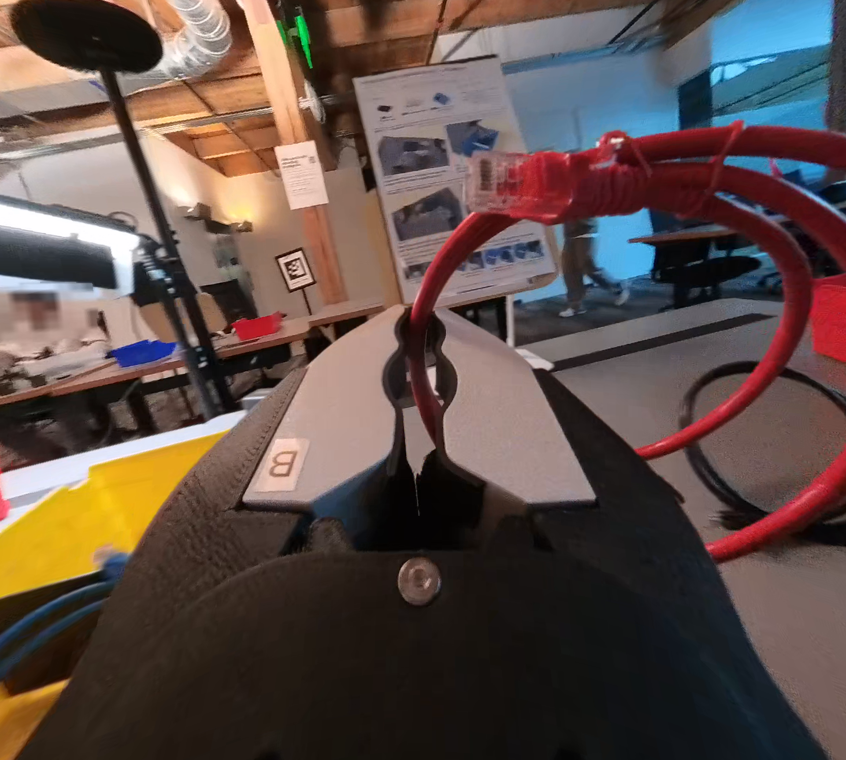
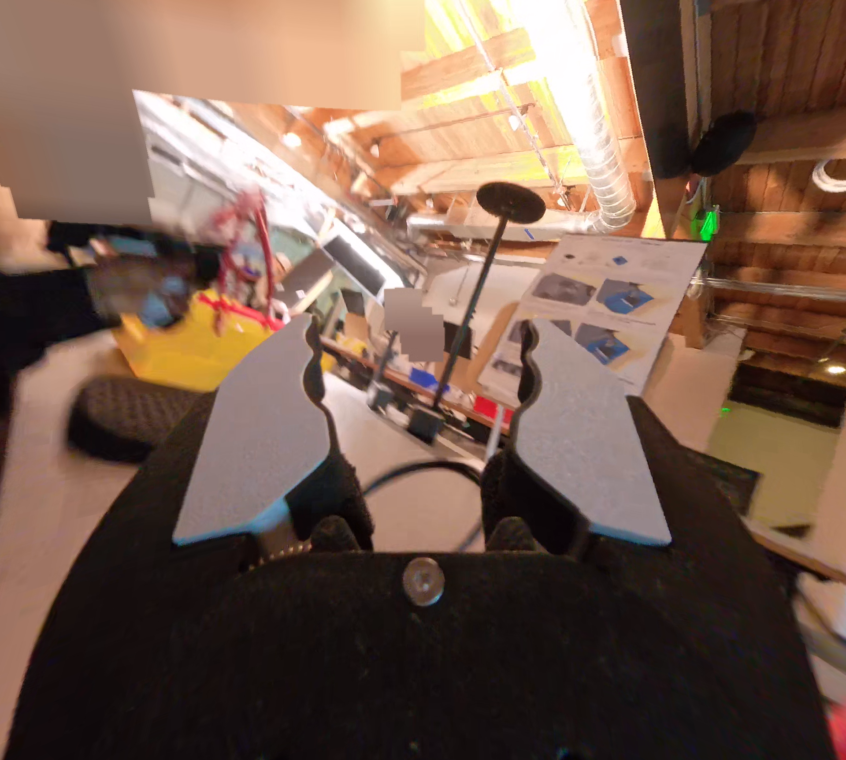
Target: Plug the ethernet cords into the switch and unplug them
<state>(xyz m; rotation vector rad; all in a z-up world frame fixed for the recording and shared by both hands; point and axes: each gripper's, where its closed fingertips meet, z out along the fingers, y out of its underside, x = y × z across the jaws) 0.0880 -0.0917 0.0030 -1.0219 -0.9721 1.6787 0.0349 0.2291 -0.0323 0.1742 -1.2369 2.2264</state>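
Left gripper [image 1: 419,316] is clamped on a loop of the red ethernet cord [image 1: 773,275], pinched between its grey fingertips at twelve o'clock, lifted off the grey table [image 1: 641,399]. At about two o'clock the clear plug [image 1: 492,184] points left, its coil tied with a red zip tie [image 1: 636,151]. Below, at four o'clock, a black cable [image 1: 696,463] lies looped. Right gripper [image 2: 419,332] stands apart, empty, aimed at the ceiling. No switch shows, so this looks like fetching a cord; next, the free gripper should probably take the plug.
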